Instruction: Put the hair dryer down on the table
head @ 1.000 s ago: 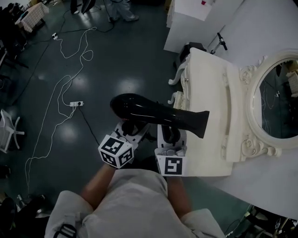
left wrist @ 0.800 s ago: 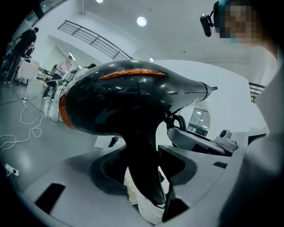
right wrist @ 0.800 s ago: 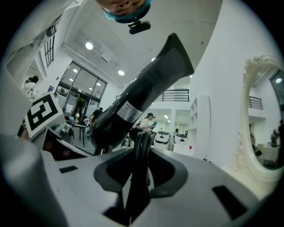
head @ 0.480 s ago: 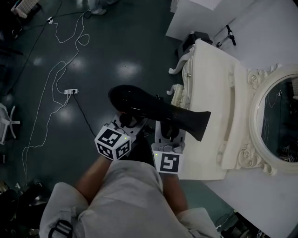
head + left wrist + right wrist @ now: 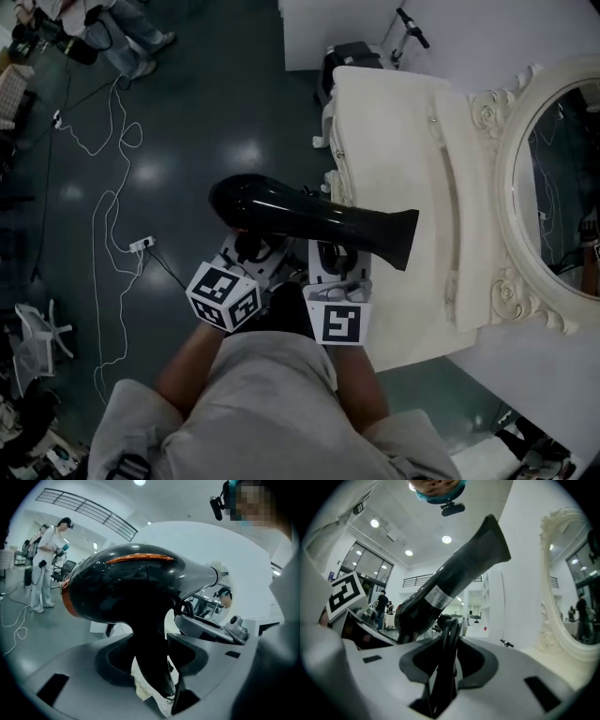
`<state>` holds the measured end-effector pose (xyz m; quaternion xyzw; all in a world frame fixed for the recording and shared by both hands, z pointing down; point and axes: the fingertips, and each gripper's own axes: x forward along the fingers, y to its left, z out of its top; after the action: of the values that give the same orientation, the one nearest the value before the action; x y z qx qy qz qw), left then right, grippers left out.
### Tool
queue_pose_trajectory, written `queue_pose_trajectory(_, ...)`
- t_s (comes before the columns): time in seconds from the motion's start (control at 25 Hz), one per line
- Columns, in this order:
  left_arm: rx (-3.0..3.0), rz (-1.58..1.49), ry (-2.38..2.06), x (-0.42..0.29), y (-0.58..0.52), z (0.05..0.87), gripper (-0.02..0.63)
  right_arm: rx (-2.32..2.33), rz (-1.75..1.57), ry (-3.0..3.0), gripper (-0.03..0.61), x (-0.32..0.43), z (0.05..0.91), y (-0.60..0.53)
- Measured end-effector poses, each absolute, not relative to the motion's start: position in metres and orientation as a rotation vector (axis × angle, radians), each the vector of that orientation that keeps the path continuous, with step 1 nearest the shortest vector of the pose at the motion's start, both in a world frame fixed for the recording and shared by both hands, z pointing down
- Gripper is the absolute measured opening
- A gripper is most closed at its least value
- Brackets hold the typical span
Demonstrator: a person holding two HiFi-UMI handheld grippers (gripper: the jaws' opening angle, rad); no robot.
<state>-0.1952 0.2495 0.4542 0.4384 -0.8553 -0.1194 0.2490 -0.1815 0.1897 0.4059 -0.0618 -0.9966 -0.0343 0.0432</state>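
Observation:
A glossy black hair dryer (image 5: 309, 220) hangs level in the air, its nozzle reaching over the near left edge of the cream dressing table (image 5: 403, 122). My left gripper (image 5: 251, 251) is below its rounded back end, shut on the handle (image 5: 151, 658). In the left gripper view the dryer's body (image 5: 126, 583) fills the middle. My right gripper (image 5: 337, 261) sits beside the left one under the barrel, shut on the folded black cord (image 5: 446, 653). The barrel (image 5: 454, 578) slants up above the right jaws.
An oval mirror (image 5: 553, 178) in a carved cream frame stands on the table's far right. A power strip (image 5: 141, 245) and loose white cables lie on the dark floor at left. People (image 5: 122, 28) stand top left. A black bag (image 5: 352, 52) is behind the table.
The head view has swung, so the table now lies higher and closer above the dryer. The nozzle reaches further over the table's edge. Both grips are unchanged.

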Motion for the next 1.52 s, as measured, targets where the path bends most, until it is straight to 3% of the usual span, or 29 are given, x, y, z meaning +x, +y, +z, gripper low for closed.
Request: queue_pose_trajectory(1.52, 1.695, -0.072, -1.831, -0.208, 0.041, 0.496, 0.207, 0.601, -0.109, -2.878, 0.106, -0.162, 0.444, -0.002)
